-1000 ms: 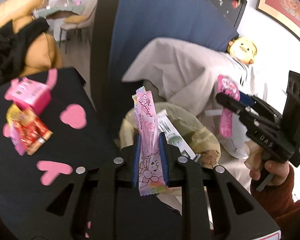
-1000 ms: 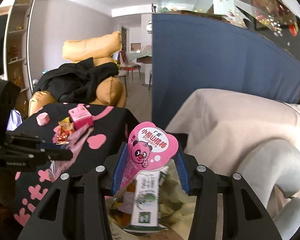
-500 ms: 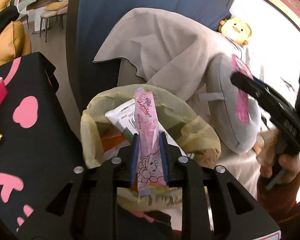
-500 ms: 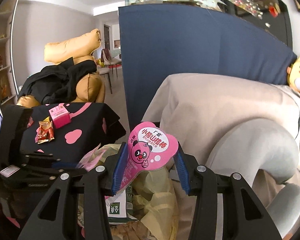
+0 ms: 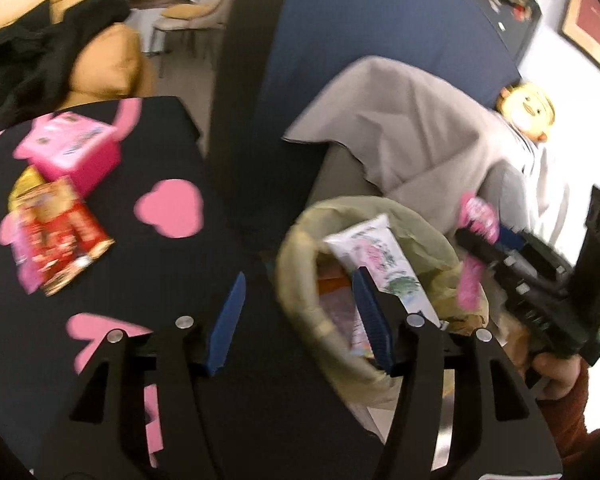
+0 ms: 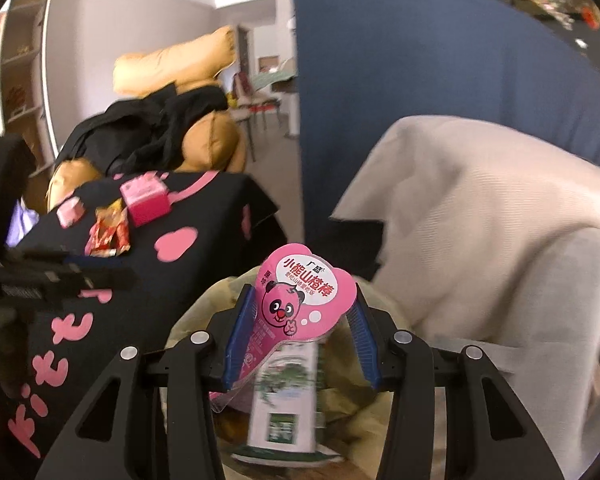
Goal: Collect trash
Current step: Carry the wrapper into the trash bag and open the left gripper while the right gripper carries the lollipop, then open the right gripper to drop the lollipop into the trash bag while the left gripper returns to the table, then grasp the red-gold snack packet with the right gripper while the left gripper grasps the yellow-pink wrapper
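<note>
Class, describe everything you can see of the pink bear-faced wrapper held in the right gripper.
The pink wrapper is a glossy, flat plastic packet. Its rounded, eared top carries a cartoon bear face and a white patch of red Chinese print; below, it narrows to a clear-edged strip. It stands tilted between the blue pads of the right gripper, over the yellow-lined trash bin, above a white carton.

only readable bit: the pink bear-head wrapper point(image 6: 306, 300) says 小熊山楂棒 in red (smaller print is too blurry to make out).
</note>
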`<state>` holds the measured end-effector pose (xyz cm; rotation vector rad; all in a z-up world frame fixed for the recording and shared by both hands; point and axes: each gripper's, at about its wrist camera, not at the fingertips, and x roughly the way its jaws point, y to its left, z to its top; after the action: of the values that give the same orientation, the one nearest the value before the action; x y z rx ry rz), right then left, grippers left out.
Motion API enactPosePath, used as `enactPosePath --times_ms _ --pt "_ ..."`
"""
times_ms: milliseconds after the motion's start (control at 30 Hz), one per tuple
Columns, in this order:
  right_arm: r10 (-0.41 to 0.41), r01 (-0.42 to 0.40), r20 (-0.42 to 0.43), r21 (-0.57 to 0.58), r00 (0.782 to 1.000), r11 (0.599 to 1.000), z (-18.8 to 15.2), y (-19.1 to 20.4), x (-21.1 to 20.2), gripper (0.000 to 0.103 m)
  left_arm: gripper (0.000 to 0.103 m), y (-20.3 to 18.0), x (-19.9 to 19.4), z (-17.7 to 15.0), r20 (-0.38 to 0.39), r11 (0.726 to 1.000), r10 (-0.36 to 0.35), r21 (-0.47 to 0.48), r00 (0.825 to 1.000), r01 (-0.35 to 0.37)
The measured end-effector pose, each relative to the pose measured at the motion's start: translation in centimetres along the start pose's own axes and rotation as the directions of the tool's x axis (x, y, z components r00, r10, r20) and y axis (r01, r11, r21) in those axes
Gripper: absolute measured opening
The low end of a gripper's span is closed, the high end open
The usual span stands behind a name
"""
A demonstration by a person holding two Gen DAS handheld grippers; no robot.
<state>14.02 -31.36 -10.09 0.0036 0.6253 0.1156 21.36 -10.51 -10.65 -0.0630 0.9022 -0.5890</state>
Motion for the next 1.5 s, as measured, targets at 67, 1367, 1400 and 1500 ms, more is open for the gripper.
enactPosePath --times_ms 67,1367,1400,1500 --pt "0.021 -0.021 -0.024 -0.024 0.999 0.999 -0.1 1.3 1.4 0.044 0.055 1.2 -1.0 -0.1 0.010 1.000 0.005 -0.025 1.000 -0.005" --pt "0.192 -0.226 -0.204 -0.157 0.960 0.961 4.0 15.1 6.7 0.062 0.059 21.8 -12.7 -6.8 0.097 0.892 0.324 -0.363 0.941 -0.269" --pt "0.216 -0.250 -0.206 -0.160 0.954 0.955 4.5 16.4 7.7 0.062 0.059 22.2 -12.9 -6.8 0.097 0.892 0.329 -0.360 0.939 -0.274" --pt "0.265 -0.299 -0.207 -0.150 0.942 0.942 5.5 19.2 9.9 0.062 0.059 23.2 -13.3 -6.6 0.095 0.890 0.343 -0.351 0.934 -0.291"
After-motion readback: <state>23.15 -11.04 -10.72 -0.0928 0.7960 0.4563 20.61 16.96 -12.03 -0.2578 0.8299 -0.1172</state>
